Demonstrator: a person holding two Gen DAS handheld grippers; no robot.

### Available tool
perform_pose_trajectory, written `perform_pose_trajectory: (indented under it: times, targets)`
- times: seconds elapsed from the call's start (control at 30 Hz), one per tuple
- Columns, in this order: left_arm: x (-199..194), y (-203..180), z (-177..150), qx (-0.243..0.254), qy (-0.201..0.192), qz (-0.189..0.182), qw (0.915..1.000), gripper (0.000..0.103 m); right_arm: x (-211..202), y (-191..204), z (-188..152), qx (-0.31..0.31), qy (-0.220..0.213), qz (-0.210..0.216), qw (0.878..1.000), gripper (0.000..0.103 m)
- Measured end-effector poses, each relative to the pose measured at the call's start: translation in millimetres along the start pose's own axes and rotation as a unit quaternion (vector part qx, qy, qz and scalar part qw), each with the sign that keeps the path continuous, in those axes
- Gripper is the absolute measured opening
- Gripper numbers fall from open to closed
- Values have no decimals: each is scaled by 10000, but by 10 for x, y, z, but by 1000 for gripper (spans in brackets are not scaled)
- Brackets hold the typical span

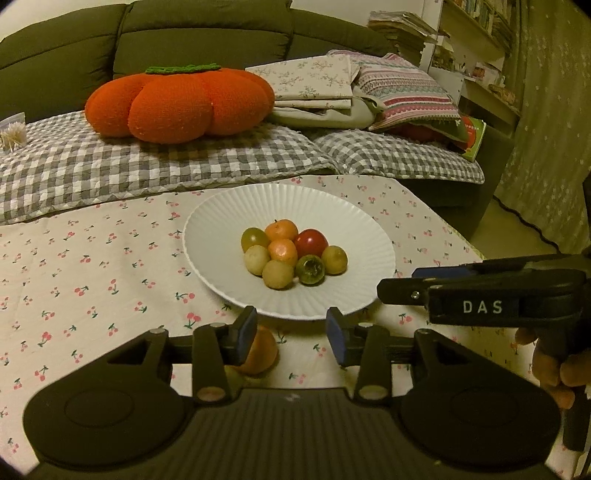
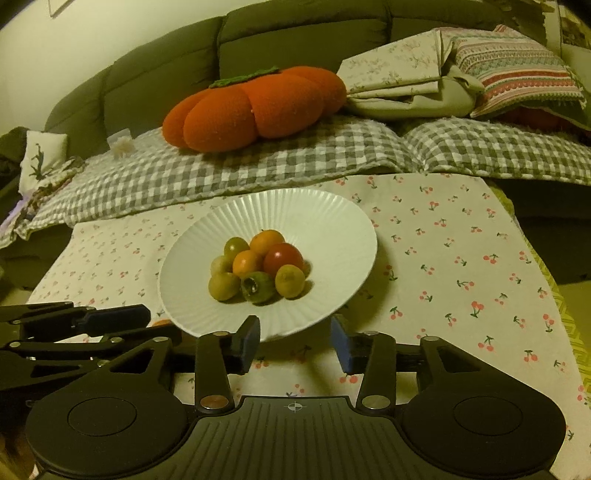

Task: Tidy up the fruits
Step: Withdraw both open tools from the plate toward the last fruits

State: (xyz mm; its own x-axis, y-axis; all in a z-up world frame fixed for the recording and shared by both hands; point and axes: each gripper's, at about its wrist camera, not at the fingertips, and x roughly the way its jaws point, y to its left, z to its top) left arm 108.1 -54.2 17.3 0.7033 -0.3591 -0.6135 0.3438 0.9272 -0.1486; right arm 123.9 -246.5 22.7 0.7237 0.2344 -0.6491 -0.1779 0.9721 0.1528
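A white plate (image 1: 207,236) with a fluted, radially ribbed rim sits on the desk, which is covered by a pale cloth (image 1: 92,277) printed with small red cherries. Eight small round fruits are piled at the plate's centre, all touching: two glossy orange ones (image 1: 283,252), one shiny red one (image 1: 311,242), four dull yellow-green ones (image 1: 277,273), and one dark green one (image 1: 310,270) with a blackened patch.

The left gripper (image 1: 291,334) is low over the cloth at the plate's near rim. Its blue-padded jaws stand well apart with nothing between them. A further orange fruit (image 1: 260,354) lies on the cloth just beside the left pad, half hidden by it; whether they touch cannot be told.

The right gripper (image 2: 295,343) is likewise near the plate's front edge, jaws spread wide and empty.

Behind the desk, a grey-and-white gingham quilt (image 1: 110,162) of puckered weave carries a knitted orange pumpkin-shaped cushion (image 1: 181,105) with a green top, beside folded floral and striped linens (image 1: 369,88), all against a dark olive sofa (image 1: 203,33).

The left wrist view alone shows the loose orange fruit clearly, the right gripper's side marked "DAS", and shelving (image 1: 480,40) at the far right. The right wrist view shows only an orange sliver of that fruit at the plate's left rim, plus a small embroidered pillow (image 2: 42,158) at the left.
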Motion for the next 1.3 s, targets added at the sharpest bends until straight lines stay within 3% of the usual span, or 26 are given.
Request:
perform_pose_trajectory:
  times: [0.17,0.8,1.07,1.3]
  targets:
    - [-75,18,-45,54,34,15,10000,49,-45,13,-33,-41,15,12,10000,50]
    - [-266,227,-300,101,330,156,9993,67,-125,170,-183,-269,183,94,9994,62]
    - [-327,336,-428,86,450,229,9987,84,-105,207,-254,-331,269,86,9991,68]
    - [-299,405,-551,55,548,449,9975,96,-102,259,-306,-382,265,57,9989,87]
